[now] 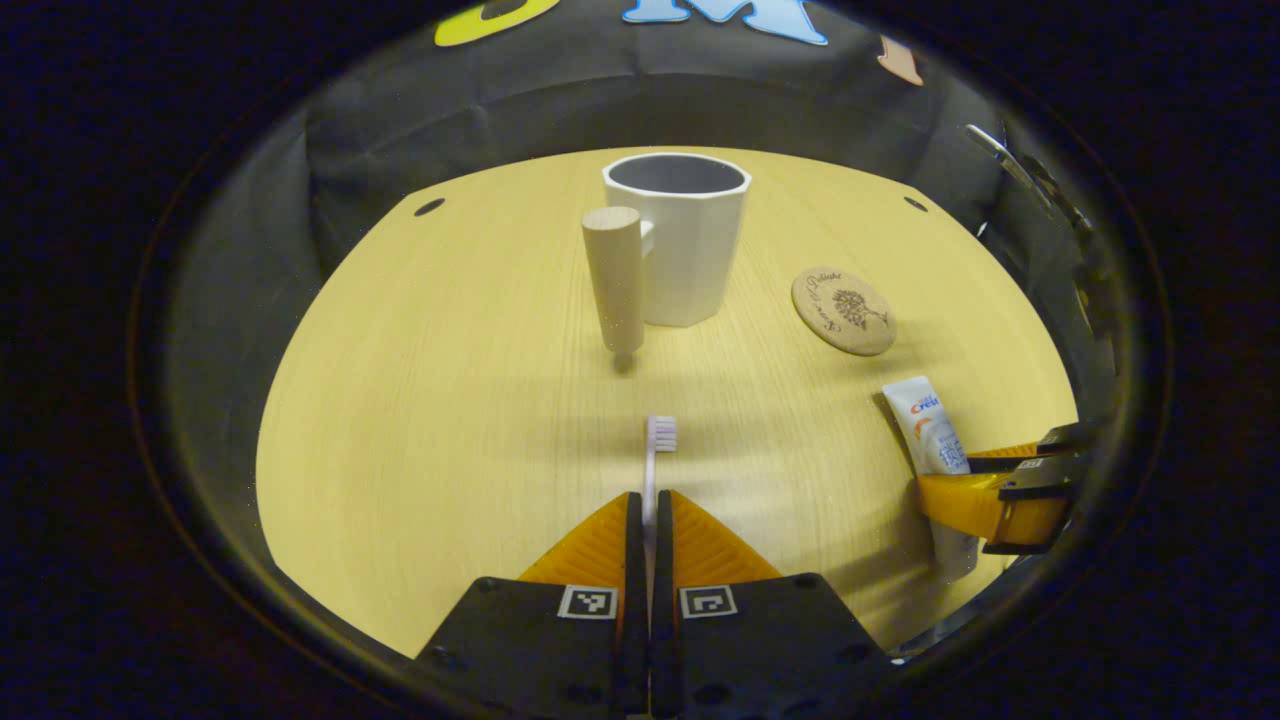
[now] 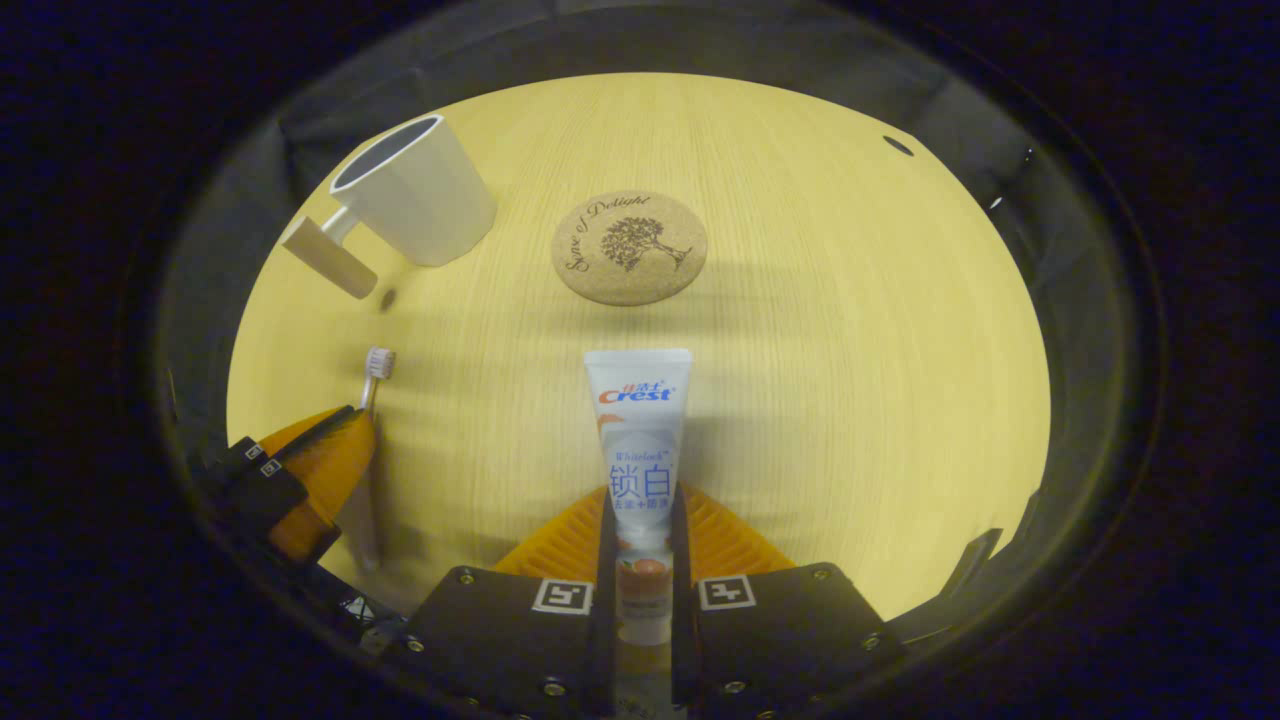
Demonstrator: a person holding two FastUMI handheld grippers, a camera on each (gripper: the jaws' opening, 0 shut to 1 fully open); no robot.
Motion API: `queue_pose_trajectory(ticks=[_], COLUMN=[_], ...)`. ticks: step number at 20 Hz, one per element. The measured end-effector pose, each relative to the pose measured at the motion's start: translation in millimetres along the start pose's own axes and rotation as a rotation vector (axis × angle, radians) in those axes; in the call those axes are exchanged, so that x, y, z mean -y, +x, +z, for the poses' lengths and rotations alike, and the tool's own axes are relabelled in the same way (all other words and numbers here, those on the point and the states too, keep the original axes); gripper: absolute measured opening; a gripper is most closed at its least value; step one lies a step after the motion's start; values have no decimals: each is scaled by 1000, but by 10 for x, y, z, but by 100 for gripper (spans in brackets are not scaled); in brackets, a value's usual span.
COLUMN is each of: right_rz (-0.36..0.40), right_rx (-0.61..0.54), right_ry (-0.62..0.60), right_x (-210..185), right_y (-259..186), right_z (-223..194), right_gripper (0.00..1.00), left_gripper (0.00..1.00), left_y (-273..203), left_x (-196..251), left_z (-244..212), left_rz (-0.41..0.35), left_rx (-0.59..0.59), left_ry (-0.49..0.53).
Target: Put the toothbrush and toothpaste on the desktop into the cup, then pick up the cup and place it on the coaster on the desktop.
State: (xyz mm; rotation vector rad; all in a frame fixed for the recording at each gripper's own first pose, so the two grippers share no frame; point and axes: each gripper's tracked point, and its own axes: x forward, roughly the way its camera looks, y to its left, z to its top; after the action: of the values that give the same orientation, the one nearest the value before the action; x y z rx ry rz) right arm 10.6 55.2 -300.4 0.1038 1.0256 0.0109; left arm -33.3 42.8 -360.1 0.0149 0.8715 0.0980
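Left gripper view: left hand-held gripper [image 1: 648, 510] at bottom centre, both fingers clamped on the toothbrush [image 1: 655, 470]; its handle runs up between them and the bristle head sticks out just past the tips, over the table [image 1: 420, 460]. Cup [image 1: 688, 235] stands upright at upper centre, white, empty as far as the rim shows, with a wooden cylinder handle [image 1: 615, 277] on its left side. Coaster [image 1: 843, 311] lies flat right of the cup, near it but apart. Toothpaste [image 1: 935, 450] sits at right edge of frame, with the right hand-held gripper [image 1: 985, 490] across its lower part. Right gripper view: right hand-held gripper at bottom centre, fingers pressed on both sides of the toothpaste tube, crimped end pointing up the frame toward the coaster, just below it and not touching. Cup at upper left, coaster at upper centre, left hand-held gripper with the toothbrush at lower left. Can't tell whether toothbrush or tube is lifted off the table.
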Motion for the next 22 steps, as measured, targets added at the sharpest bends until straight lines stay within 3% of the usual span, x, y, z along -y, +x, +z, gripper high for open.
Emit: queue_pose_trajectory(ticks=[1,3,4,12,22], right_rz=[21,43,50,60,68], right_rx=[-26,-10,-19,-2,20], right_ry=[17,44,50,45,39], right_x=[-34,-38,-44,-35,-29], right_y=[-23,6,16,11,11], right_z=[-89,-72,-81,-62,-54], right_gripper=[12,12,12,12,12], left_gripper=[8,12,7,7,6], left_y=[-1,7,8,-358,-1327], left_x=[-6,0,8,249,435], left_z=[24,26,34,477,1910], left_rz=[-2,-16,-23,-104,-234], left_rx=[8,24,24,143,440], left_ry=[-1,4,7,7,-86])
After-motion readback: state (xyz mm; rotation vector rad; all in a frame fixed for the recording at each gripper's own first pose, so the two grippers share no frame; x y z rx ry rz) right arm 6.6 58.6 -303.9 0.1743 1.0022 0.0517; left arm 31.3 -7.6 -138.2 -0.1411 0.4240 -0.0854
